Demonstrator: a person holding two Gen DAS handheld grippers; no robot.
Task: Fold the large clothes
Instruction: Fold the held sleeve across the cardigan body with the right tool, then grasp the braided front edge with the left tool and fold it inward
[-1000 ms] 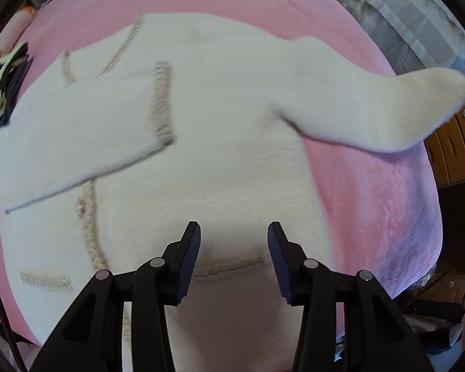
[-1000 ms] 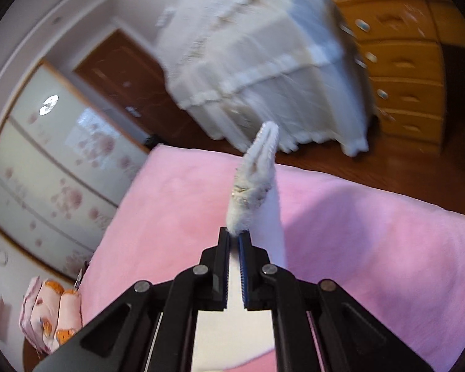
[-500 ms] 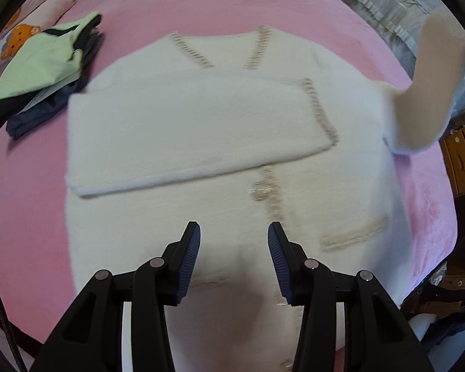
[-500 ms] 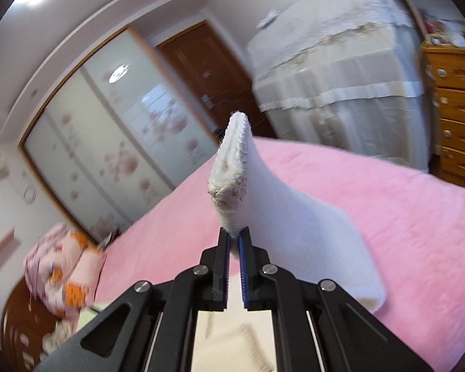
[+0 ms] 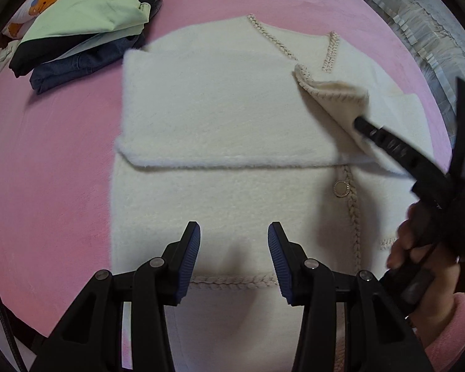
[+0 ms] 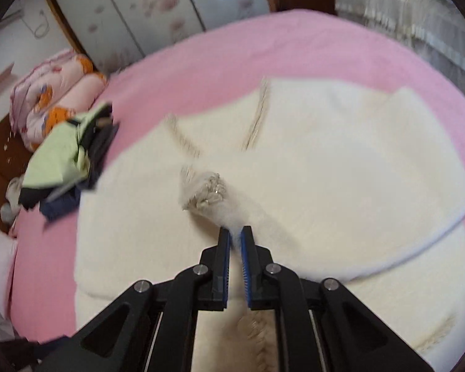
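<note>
A fluffy white cardigan (image 5: pixel 232 192) (image 6: pixel 341 161) with braided beige trim lies face up on the pink bed (image 5: pixel 46 161) (image 6: pixel 232 49). One sleeve (image 5: pixel 220 117) is folded flat across its chest. My right gripper (image 6: pixel 235 232) (image 5: pixel 358 121) has the other sleeve's cuff (image 5: pixel 328 93) (image 6: pixel 204 192) pinched between its fingers, just above the chest. Its jaws are opening. My left gripper (image 5: pixel 234 232) hovers open over the lower front near the hem, with nothing between its fingers. A hand (image 5: pixel 418 263) in a pink sleeve holds the right gripper.
A stack of folded clothes (image 5: pixel 86 21) (image 6: pixel 68 155), green on top and denim beneath, sits at the bed's far left. Rolled quilts (image 6: pixel 55 90) lie behind it. A lace-covered bed (image 6: pixel 403 9) and a wardrobe (image 6: pixel 170 0) stand beyond. The pink cover shows on the left.
My right gripper has swung the sleeve from out past the bed's right side, up and over, down onto the cardigan's chest. My left gripper has slid sideways along the hem.
</note>
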